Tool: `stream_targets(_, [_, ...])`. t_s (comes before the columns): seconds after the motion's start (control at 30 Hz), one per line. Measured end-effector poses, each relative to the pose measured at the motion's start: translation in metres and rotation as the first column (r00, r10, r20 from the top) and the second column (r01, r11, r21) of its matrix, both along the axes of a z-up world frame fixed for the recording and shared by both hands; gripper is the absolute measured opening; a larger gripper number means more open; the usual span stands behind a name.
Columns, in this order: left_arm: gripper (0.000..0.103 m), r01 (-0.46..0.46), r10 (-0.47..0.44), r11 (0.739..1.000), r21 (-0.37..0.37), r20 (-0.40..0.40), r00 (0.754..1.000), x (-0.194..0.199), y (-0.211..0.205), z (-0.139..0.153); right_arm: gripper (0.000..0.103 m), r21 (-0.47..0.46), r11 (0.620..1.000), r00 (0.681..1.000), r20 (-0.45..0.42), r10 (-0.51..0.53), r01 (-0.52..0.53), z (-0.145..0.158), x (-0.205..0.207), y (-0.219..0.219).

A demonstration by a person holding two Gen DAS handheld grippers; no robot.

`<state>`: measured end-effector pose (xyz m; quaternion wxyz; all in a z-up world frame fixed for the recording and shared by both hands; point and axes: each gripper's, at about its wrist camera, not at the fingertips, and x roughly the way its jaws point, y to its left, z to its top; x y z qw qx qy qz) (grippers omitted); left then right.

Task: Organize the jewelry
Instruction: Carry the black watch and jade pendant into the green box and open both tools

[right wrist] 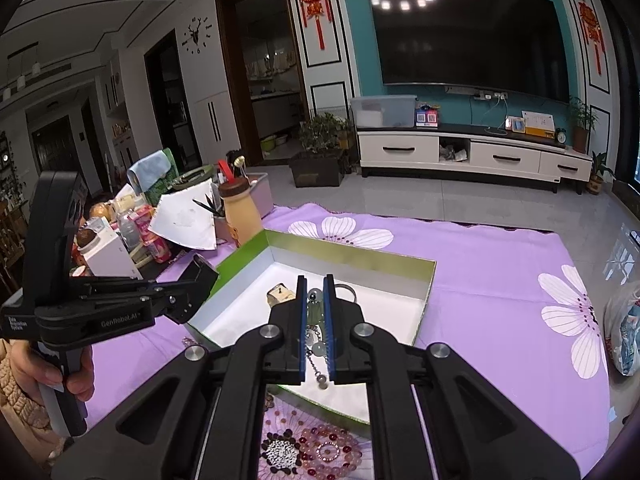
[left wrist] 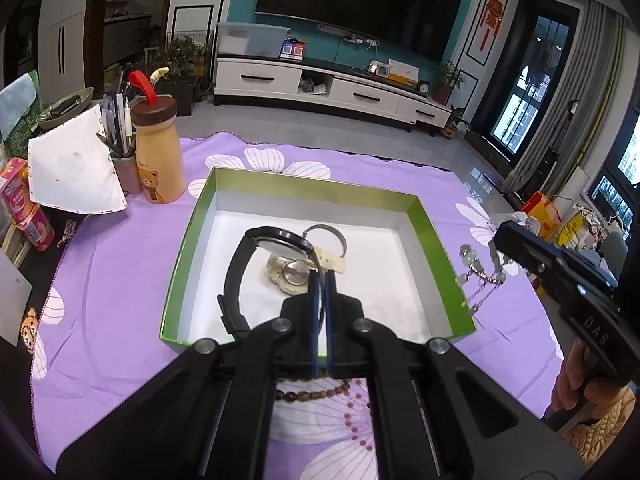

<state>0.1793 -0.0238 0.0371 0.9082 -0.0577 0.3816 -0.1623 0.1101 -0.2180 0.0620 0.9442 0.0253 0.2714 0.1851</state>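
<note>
Beads (right wrist: 320, 452) on surface nearest; left gripper (left wrist: 320, 280) jaws clamp black watch (left wrist: 256, 264) above green box (left wrist: 424, 208), right gripper (right wrist: 314, 292) jaws pinch dangling bracelet (right wrist: 316, 344) beside it; risk: swinging chain snags box rim.

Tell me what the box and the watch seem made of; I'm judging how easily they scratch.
Box: likely cardboard, glossy green outside, matte white inside, with thin straight folded walls. Watch: strap looks like matte black rubber or plastic; the case back seems shiny metal.
</note>
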Motion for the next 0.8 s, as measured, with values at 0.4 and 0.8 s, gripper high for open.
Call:
stream_targets(0.4, [0.002, -0.006, 0.007, 1.000, 0.015, -0.041, 0.999, 0.029, 0.001, -0.022, 0.007, -0.025, 1.000, 0.998, -0.060, 0.017, -0.018, -0.026, 0.034, 0.016])
stream_targets(0.8, [0.003, -0.012, 0.014, 1.000, 0.027, -0.079, 0.997, 0.050, 0.002, -0.043, 0.007, -0.059, 0.998, 0.992, -0.123, 0.024, -0.031, -0.053, 0.053, 0.028])
